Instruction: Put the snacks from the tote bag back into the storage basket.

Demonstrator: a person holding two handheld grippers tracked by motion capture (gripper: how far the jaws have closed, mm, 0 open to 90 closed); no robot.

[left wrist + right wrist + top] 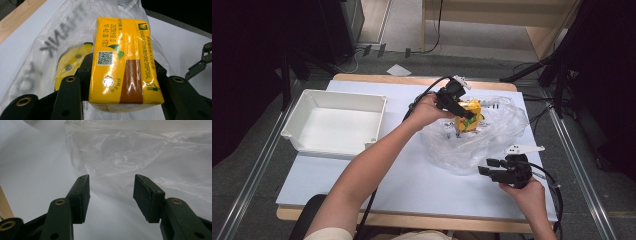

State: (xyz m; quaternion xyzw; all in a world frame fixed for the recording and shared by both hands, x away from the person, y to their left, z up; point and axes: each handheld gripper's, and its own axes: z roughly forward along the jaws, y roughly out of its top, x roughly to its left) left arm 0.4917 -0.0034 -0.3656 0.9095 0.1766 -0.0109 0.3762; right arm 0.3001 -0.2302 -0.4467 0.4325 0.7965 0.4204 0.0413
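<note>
My left gripper (465, 114) is shut on a yellow drink carton (472, 121) and holds it just above a clear plastic bag (502, 135) at the back right of the table. In the left gripper view the carton (125, 62) sits squarely between both black jaws, its printed face and QR code toward the camera. Below it, a second yellow object (71, 66) shows through the bag (47, 45). My right gripper (486, 166) hovers open at the bag's near edge. The right gripper view has its fingers (81, 195) spread, nothing between them, facing the crumpled bag (150, 157).
An empty white bin (344, 96) stands at the back left of the white table top (412, 180). Cables trail from both grippers. The person's left forearm crosses the middle of the table. Dark stands and cables lie on the floor to the right.
</note>
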